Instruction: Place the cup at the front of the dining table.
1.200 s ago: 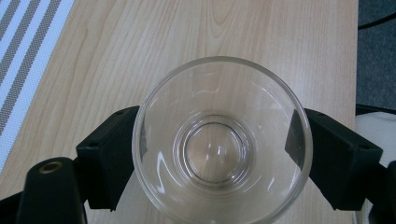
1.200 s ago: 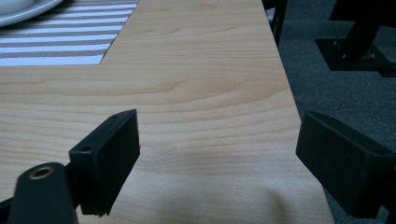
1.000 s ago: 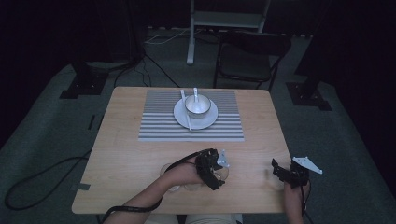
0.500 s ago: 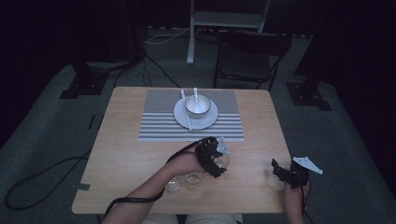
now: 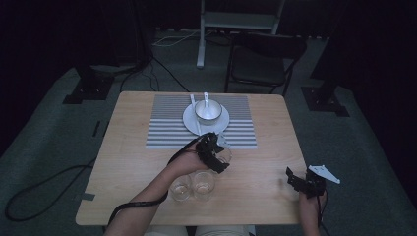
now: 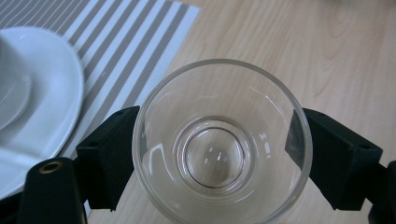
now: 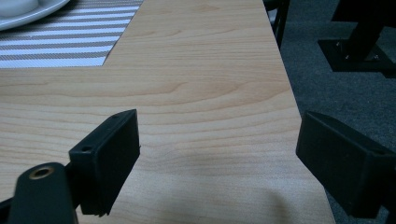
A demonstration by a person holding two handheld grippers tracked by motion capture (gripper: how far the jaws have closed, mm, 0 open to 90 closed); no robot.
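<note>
Glass (image 6: 219, 149) sitting upright between the jaws of the left gripper (image 5: 212, 151), both pads pressing its sides (clear, nothing inside), hovering just off the near right corner of the striped mat (image 5: 167, 129). Plate (image 5: 190, 119) with bowl (image 5: 208, 111) resting on the mat beyond. Two more glasses (image 5: 193, 186) standing on the table (image 5: 133, 167) nearer than the mat. Right gripper (image 5: 304, 181) gaping wide, gripping nothing, hovering well right of the mat by the table's edge.

Clear glossy glass (image 6: 219, 144) (smooth) above matt wood table (image 6: 299, 56).
</note>
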